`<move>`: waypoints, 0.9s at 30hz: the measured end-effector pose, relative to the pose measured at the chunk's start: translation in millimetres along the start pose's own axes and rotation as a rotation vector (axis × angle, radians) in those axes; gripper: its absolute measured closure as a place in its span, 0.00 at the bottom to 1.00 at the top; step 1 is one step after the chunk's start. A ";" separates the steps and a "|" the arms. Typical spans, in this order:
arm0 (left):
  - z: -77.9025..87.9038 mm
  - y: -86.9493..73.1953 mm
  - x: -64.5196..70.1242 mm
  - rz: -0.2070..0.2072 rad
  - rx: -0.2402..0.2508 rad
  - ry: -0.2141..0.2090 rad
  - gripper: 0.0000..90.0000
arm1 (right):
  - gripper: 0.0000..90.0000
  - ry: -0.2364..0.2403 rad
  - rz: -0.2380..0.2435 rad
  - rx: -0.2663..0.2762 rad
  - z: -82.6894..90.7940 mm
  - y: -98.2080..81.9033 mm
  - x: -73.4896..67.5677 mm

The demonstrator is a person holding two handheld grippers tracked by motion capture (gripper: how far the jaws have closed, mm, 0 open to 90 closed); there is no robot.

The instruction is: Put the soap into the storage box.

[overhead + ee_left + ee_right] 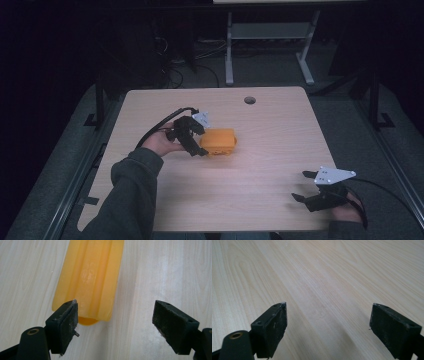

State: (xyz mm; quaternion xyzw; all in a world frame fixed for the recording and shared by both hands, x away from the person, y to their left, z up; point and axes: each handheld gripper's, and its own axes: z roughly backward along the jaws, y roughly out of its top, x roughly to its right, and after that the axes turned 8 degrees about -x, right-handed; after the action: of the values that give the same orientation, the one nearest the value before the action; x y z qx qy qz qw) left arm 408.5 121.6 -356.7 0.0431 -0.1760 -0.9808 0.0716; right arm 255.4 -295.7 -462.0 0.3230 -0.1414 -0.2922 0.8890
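An orange box [219,142] is lying on the table [270,130], a little left of the middle in the high view. It is a plastic piece with rounded corners, and in the left gripper view its top [91,277] is showing long shallow ridges.

The left gripper [196,145] is sitting right at the left end of the box, held by a hand [162,142] that is coming out of a grey sleeve [132,195]. Its 2 jaws are standing wide apart and are holding nothing. In the left gripper view [113,320] one jaw is just beside the near corner of the box — whether it is touching the plastic is not possible to tell — while the other jaw is standing over bare wood, well apart from the box.

The right gripper [306,186] is resting near the front right corner of the table, well apart from the box. Its jaws are also spread open and empty — in the right gripper view [328,322] there is plain wood grain between them. A black cable [155,127] is trailing from the left gripper.
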 end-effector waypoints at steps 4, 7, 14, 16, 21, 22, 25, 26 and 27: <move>0.6 -3.8 2.9 0.005 0.001 -0.001 0.22 | 0.16 0.000 -0.004 -0.003 0.0 -0.4 -0.3; 2.4 -5.9 5.5 0.002 0.010 0.003 0.22 | 0.16 -0.003 -0.001 -0.004 -0.3 -0.6 0.1; 2.4 -7.8 10.1 0.004 0.022 0.000 0.22 | 0.16 -0.004 -0.005 -0.010 -1.4 -1.1 -0.2; 2.7 -8.9 11.4 0.002 0.022 0.003 0.22 | 0.16 -0.009 -0.001 -0.014 -1.6 -1.3 0.2; 3.2 -13.7 16.1 0.007 0.033 0.004 0.22 | 0.16 -0.006 -0.009 -0.017 -2.0 -2.1 0.6; 3.2 -15.0 16.8 0.013 0.039 0.001 0.22 | 0.16 -0.010 -0.005 -0.019 -2.2 -2.4 1.1; 2.9 -18.6 19.3 0.013 0.037 0.001 0.22 | 0.16 -0.014 -0.005 -0.018 -2.1 -2.4 0.8; 2.7 -19.7 20.3 0.015 0.040 0.001 0.22 | 0.16 -0.015 -0.012 -0.016 -2.0 -2.3 0.2; 2.5 -20.2 20.9 0.019 0.036 -0.004 0.22 | 0.16 -0.022 -0.002 -0.019 -1.9 -2.5 1.1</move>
State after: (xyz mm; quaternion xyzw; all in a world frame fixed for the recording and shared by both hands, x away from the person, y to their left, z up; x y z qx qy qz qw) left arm 385.1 137.9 -362.7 0.0408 -0.1939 -0.9769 0.0799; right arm 256.0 -297.0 -465.0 0.3116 -0.1482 -0.2978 0.8901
